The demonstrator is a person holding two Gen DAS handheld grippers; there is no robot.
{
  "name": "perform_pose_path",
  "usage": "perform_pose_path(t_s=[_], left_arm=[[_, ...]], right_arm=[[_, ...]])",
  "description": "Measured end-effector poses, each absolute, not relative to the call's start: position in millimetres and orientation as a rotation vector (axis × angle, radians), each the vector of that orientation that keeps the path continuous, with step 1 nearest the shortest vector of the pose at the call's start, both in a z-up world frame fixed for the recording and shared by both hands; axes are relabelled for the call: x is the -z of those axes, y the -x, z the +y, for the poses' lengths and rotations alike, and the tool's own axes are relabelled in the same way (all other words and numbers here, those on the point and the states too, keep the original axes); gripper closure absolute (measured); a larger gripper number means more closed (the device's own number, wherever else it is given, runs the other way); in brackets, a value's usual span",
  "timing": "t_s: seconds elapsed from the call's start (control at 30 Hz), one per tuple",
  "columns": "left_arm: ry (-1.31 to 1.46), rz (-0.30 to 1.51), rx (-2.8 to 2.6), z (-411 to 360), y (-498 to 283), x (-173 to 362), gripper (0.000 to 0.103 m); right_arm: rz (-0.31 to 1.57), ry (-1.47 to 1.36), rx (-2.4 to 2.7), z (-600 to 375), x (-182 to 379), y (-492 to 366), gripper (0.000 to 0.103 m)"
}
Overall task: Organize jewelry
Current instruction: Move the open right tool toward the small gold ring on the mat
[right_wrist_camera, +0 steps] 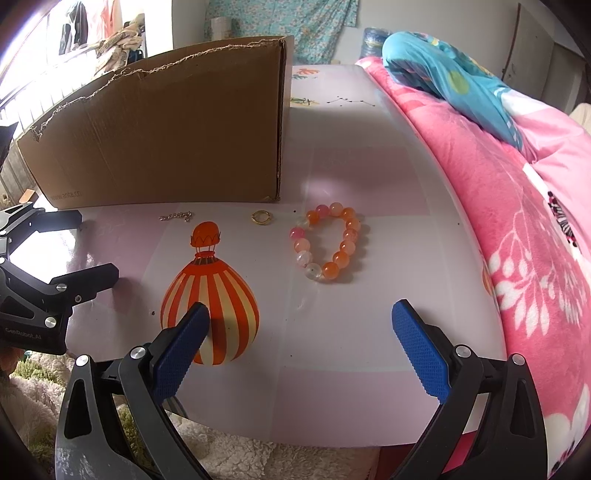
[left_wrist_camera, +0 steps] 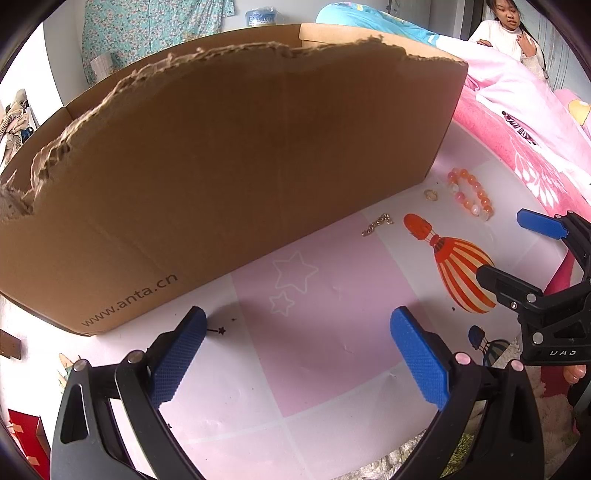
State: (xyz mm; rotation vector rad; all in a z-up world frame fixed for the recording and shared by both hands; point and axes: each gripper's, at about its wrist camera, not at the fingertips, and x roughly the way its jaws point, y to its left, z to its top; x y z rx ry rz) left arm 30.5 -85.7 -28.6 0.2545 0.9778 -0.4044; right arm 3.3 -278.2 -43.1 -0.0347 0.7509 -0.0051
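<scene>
An orange and pink bead bracelet lies on the pink mat, ahead of my right gripper, which is open and empty. A gold ring and a short gold chain lie further back, beside the cardboard box. In the left wrist view the bracelet, the ring and the chain lie far right. My left gripper is open and empty over the mat, near the box. My right gripper shows at the right edge there.
A pink mat with a printed orange striped balloon covers the table. A pink blanket lies along the right side. A person sits behind. A red box is at the lower left.
</scene>
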Motion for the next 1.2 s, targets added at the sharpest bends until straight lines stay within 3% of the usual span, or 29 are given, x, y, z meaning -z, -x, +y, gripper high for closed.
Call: perform_pose_path(t_s=[0.83,1.2], left_arm=[[-0.248,0.953,0.403,-80,-26,27,0.005],[-0.265,0.941,0.444,-76,-25,25,0.005]], right_arm=[[0.753,0.018,0.016,-275,44,0,0.008],[0.632,0.0,-0.056,-278,32,18,0.008]])
